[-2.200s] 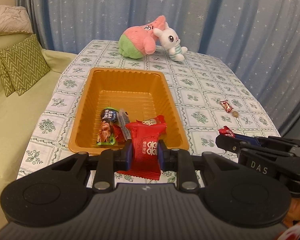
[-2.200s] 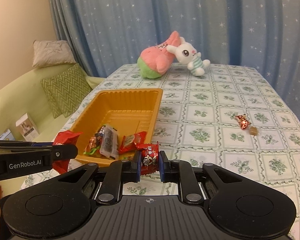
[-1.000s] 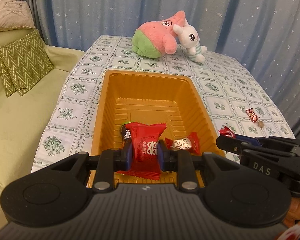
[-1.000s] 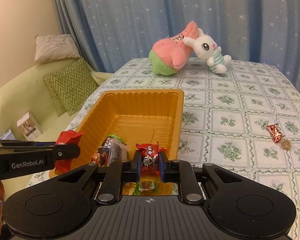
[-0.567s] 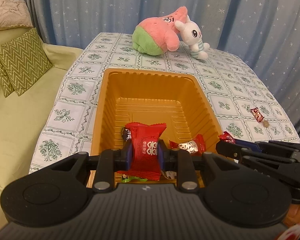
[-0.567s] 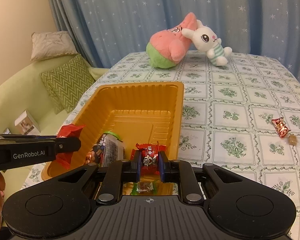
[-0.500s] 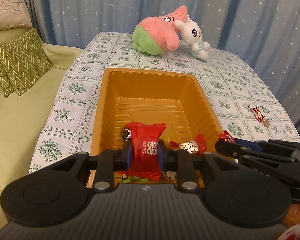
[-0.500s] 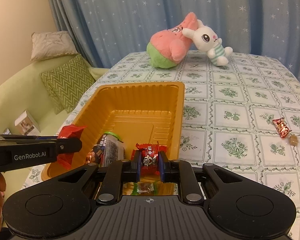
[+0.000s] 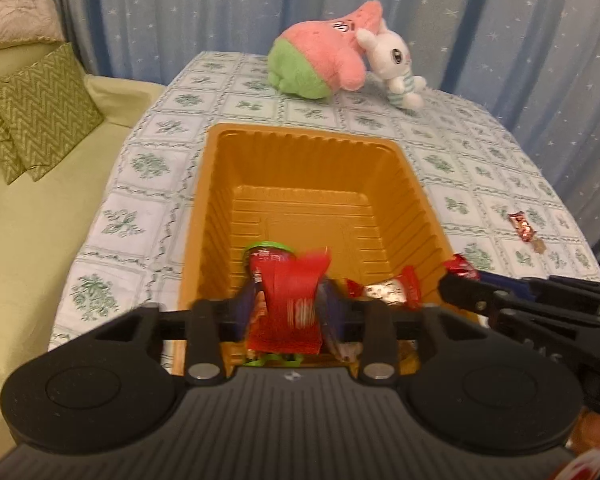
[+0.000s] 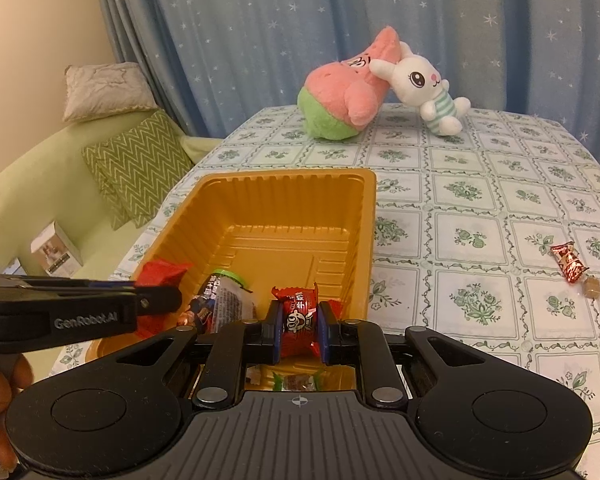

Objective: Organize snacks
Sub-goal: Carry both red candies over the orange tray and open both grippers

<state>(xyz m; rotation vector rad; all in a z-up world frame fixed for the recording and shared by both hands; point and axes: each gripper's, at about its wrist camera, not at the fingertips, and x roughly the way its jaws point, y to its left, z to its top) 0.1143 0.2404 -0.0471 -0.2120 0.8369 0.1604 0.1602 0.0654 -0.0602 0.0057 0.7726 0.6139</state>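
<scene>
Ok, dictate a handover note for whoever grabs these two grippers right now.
Left gripper: blurred in its own view, apparently shut on a red snack packet, over the orange plastic tray.
Right gripper: shut on a small red candy wrapper, also over the tray.
Done: several snacks already in the tray.
Left: release both, then collect the red-wrapped candy and brown sweet from the floral tablecloth.

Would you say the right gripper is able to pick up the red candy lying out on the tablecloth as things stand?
Probably not yet: the right gripper already holds a red snack. The candy lies in the open on the tablecloth.
</scene>
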